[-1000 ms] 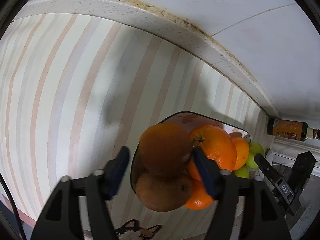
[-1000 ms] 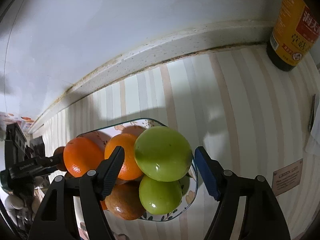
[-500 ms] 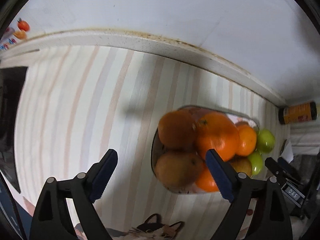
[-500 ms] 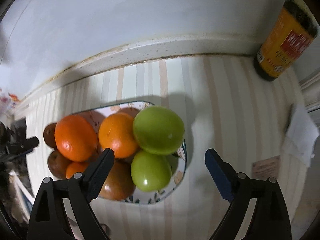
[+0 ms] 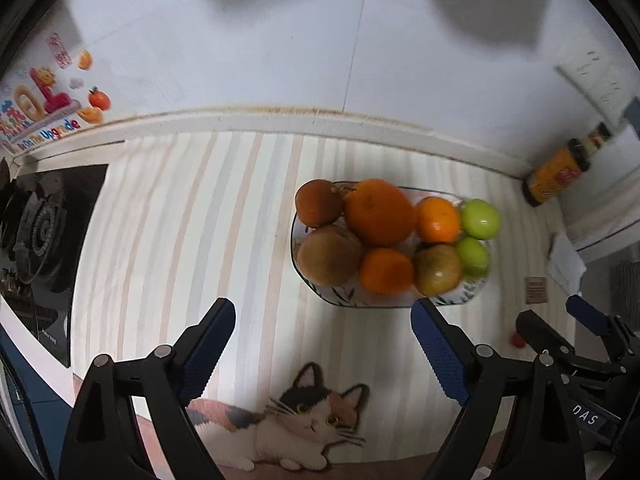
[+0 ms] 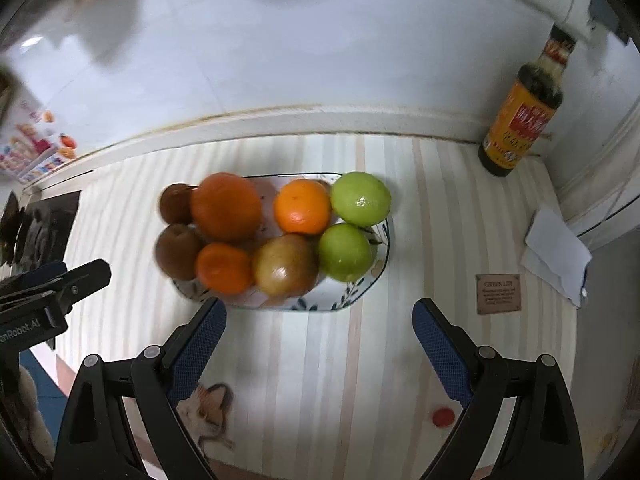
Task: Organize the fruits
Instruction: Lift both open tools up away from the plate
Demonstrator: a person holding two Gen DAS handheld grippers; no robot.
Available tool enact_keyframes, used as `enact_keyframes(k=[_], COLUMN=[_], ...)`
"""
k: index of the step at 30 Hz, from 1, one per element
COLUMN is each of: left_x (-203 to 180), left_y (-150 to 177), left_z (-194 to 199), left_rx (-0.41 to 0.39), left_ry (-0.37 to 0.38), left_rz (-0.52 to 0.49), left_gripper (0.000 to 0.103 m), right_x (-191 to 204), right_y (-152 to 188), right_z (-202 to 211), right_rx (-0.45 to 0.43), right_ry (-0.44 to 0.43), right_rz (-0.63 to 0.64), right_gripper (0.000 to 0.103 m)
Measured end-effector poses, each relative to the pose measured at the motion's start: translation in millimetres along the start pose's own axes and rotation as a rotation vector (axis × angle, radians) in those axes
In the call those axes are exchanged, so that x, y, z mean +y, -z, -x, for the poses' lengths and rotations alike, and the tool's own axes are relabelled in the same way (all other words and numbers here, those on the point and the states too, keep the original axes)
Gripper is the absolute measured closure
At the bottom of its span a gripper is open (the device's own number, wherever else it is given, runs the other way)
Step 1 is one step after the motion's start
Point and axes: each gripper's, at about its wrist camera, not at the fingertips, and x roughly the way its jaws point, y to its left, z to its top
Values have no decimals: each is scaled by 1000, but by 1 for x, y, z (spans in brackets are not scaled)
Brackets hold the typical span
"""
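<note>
A patterned plate (image 5: 340, 300) (image 6: 360, 292) on the striped mat holds several fruits: a large orange (image 5: 378, 210) (image 6: 226, 206), two smaller oranges (image 5: 438, 219) (image 6: 302, 206), two green apples (image 5: 480, 218) (image 6: 360, 199), brown fruits (image 5: 328, 256) (image 6: 178, 252) and a brownish-green one (image 6: 285, 264). My left gripper (image 5: 322, 344) is open and empty, held back from the plate's near left. My right gripper (image 6: 318, 340) is open and empty, in front of the plate. The right gripper also shows in the left wrist view (image 5: 560, 336).
A sauce bottle (image 6: 520, 112) (image 5: 560, 172) stands at the back right by the wall. A gas stove (image 5: 36, 224) lies to the left. A folded white paper (image 6: 556, 254) and a small brown label (image 6: 498, 294) lie on the right. A red cap (image 6: 442, 416) lies near the front.
Both grippers have let go of their fruit, opened wide and pulled back and up from the plate. The brown fruit and the green apple now rest on the plate.
</note>
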Motion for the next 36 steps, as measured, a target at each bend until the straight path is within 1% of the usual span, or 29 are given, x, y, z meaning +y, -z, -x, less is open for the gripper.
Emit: enact_keyframes(k=[7,12,17,22,25,28,36], left_x=[-8,-11,-16,-19,-23,-25,-27], left_y=[23,34,46,58,65,68,69], left_z=[70,116,146,163,169,173,171], left_rx=[-116,-195,-232,-233,-236,-235,-222], left_ry=[-7,-5,3,16,5,14,10], left_rz=[-23,-44,-59,-76,-88,-91,-88], left_gripper=[13,13,13,13,13,13,13], right_x=[-1,2,4,7,10,13,10], right_y=[27,37,46,56,60,64,68], right_z=[77,128,169,203,216,224,217], right_rx=[-103,-163,-218,-254,-266,-276,-239], right_ry=[-3,-2,0,0,1,17,7], right_rz=[-13,-4,-2,4,13,25,16], right_gripper=[7,7,7,7,7,7,7])
